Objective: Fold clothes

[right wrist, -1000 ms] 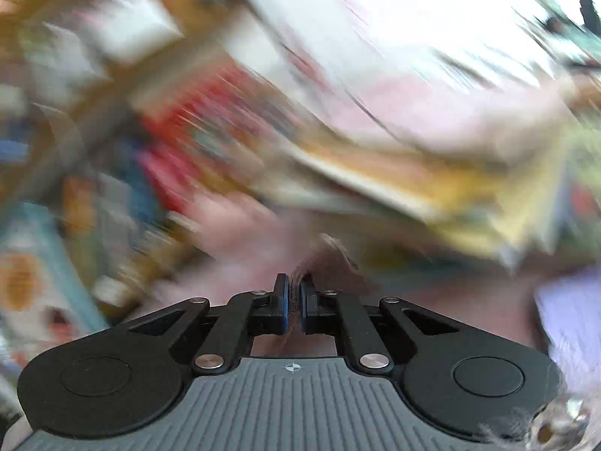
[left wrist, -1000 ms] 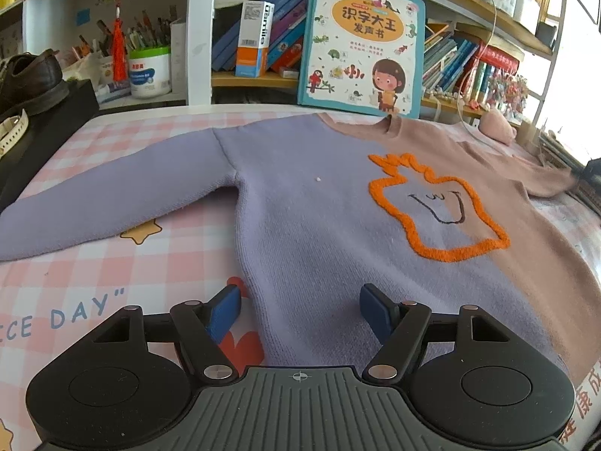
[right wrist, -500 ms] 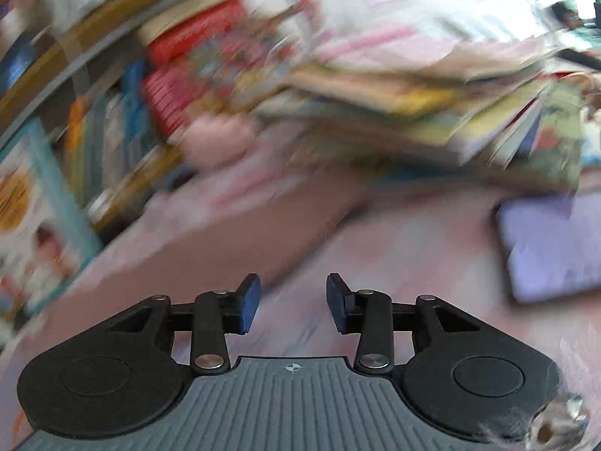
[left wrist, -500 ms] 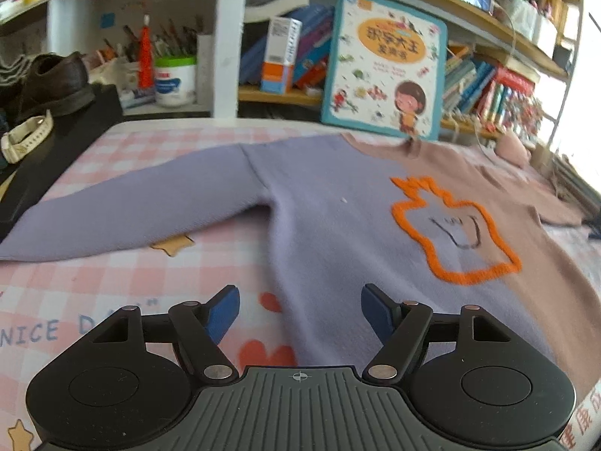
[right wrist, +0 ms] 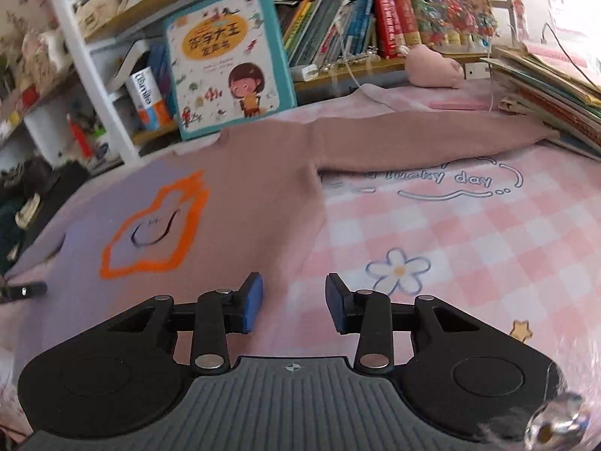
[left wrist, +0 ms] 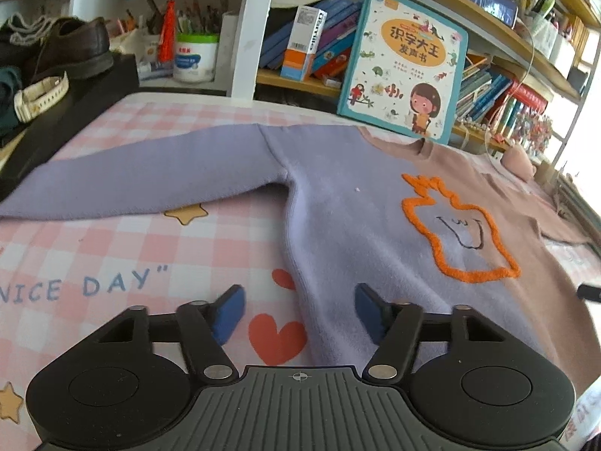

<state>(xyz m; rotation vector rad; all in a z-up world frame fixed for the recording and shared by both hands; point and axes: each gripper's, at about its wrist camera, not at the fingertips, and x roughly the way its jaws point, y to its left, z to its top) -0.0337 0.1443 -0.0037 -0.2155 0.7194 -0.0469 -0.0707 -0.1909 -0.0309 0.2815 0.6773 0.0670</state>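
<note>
A sweater lies flat, face up, on a pink checked cloth: its left half is lilac [left wrist: 338, 203], its right half dusty pink [right wrist: 270, 173], with an orange outlined figure [left wrist: 454, 229] on the chest. Both sleeves are spread sideways, the lilac sleeve [left wrist: 142, 184] to the left and the pink sleeve [right wrist: 420, 139] to the right. My left gripper [left wrist: 298, 312] is open and empty over the sweater's lower left hem edge. My right gripper [right wrist: 295, 302] is open and empty over the lower right hem edge.
A picture book [left wrist: 405, 64] leans on the bookshelf behind the collar. A black box [left wrist: 67, 109] with a shoe and a watch stands at the left. A stack of books [right wrist: 544, 86] lies by the pink cuff, next to a pink plush [right wrist: 432, 71].
My right gripper opened, let go of the pink sleeve, and swung down and back to the right hem. My left gripper shifted left, so that its jaws straddle the sweater's left side edge.
</note>
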